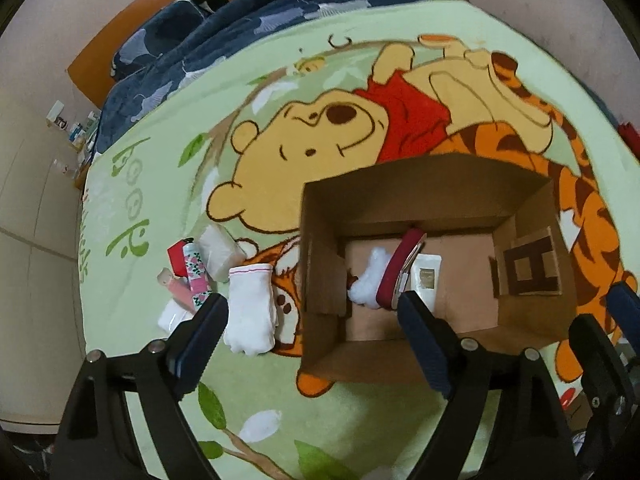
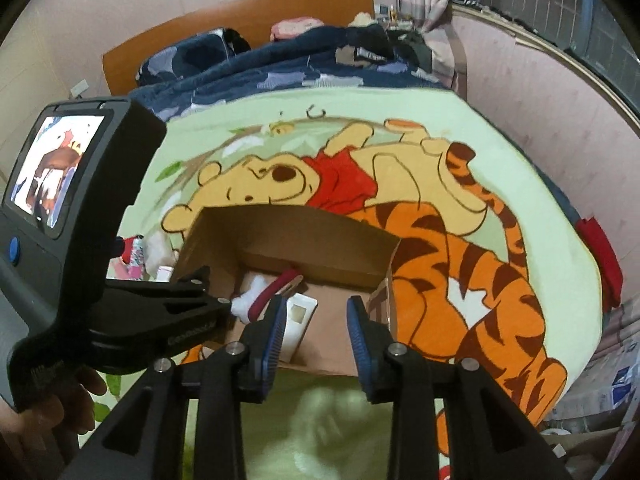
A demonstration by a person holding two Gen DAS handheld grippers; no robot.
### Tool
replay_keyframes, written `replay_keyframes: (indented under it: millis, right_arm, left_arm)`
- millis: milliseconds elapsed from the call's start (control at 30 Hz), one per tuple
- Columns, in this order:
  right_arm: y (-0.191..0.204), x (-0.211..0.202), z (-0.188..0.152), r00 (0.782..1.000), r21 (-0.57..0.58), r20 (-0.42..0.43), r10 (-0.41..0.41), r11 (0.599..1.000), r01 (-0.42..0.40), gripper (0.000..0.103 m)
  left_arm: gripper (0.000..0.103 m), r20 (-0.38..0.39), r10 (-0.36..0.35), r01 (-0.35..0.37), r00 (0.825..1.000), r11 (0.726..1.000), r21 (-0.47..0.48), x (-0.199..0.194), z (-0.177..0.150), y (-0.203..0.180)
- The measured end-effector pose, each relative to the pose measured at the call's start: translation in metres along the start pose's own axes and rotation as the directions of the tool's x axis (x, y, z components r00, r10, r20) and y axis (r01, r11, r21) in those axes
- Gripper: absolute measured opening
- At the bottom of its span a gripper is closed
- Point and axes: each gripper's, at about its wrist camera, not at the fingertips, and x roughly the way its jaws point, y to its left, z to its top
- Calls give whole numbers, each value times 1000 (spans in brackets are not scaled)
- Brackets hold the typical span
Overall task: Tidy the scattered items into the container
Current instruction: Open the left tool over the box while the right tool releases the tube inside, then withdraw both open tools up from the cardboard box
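An open cardboard box point(image 1: 424, 184) stands on a cartoon blanket; it also shows in the right wrist view point(image 2: 280, 232). Inside lie a maroon pouch point(image 1: 400, 268), a white fluffy item point(image 1: 370, 280) and a white packet point(image 1: 426, 276). Left of the box lie a white glove point(image 1: 250, 312), a white wrapped pack point(image 1: 220, 252), a floral tube point(image 1: 196, 272), a pink tube point(image 1: 176, 288) and a red item point(image 1: 176, 258). My left gripper point(image 1: 312, 304) is open and empty, spanning the box's left wall. My right gripper point(image 2: 316, 316) is open and empty over the box's near edge.
The green cartoon blanket point(image 1: 160, 208) covers the bed. A dark blue quilt point(image 1: 224, 24) is bunched at the far end by an orange headboard point(image 2: 240, 20). A red cloth point(image 2: 600, 252) lies at the bed's right edge. The left handheld unit point(image 2: 68, 208) fills the right view's left side.
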Motion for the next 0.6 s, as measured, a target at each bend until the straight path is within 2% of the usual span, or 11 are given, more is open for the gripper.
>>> replay_keyframes:
  millis: [400,600]
  right_arm:
    - [29,-66,-24,991,-38,130,29,999,-24,32]
    - [39,-92,-41,985,-57,168,39,998,-30,32]
  left_arm:
    - [88,116,-32,44,993,993,-106,-71,-54,47]
    - [88,147,-45,61,988,992,-108,-93,-77,51]
